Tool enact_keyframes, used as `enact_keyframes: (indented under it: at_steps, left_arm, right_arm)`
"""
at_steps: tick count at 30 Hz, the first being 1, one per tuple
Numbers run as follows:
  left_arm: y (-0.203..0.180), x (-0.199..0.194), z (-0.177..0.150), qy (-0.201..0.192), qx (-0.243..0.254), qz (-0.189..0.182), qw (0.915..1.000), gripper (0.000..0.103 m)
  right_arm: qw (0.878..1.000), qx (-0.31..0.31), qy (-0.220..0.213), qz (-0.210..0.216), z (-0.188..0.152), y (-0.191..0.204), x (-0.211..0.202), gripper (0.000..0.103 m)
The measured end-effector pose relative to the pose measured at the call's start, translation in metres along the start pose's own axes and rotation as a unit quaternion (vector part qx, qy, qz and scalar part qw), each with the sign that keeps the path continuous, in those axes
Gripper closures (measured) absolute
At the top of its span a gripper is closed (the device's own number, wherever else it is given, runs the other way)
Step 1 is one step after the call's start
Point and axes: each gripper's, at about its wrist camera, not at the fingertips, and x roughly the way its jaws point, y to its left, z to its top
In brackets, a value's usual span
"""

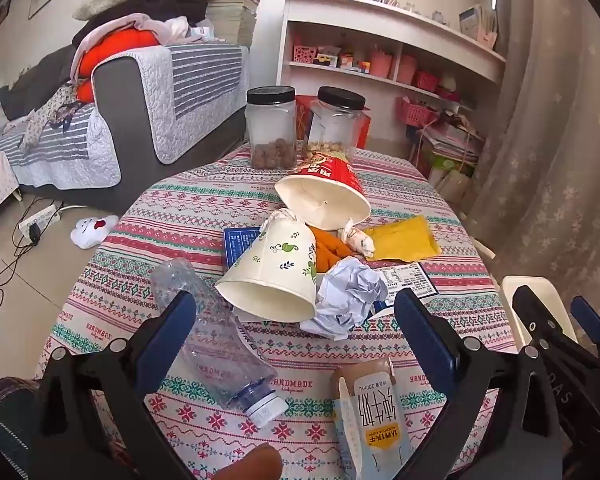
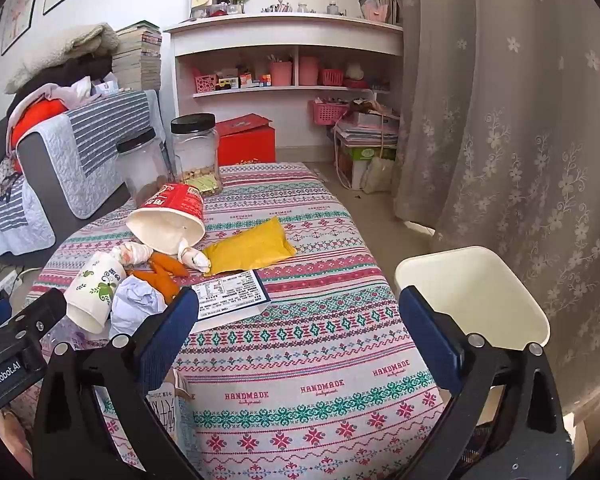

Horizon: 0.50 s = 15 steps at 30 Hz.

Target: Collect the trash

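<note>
Soft daylight filtering through the curtain (image 2: 520, 140) on the right, evenly brightening the bench (image 2: 300, 340). Casting only faint shadows, showing no harsh glare. Fisheye bending the shelf (image 1: 388, 16) and walls at dark vignetted edges. Fingers (image 1: 168, 332) nearest the lens blurring slightly.

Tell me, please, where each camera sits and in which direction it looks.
Left wrist: on the left gripper, low over the table's near edge, facing the trash pile; the right gripper shows at right.
Right wrist: on the right gripper, facing the tablecloth and white bin.
Shared: red noodle cup, yellow packet.
</note>
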Motion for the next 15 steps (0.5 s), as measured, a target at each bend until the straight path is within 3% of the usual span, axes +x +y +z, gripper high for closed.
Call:
enact_keyframes:
  at_steps: [15]
  left_arm:
    - [0.002,0.007,-0.006,0.006,0.001,0.003,1.0000,0.007]
  right_arm:
    - [1.000,0.000,0.004,0.002,-0.001,0.001,0.003,0.007]
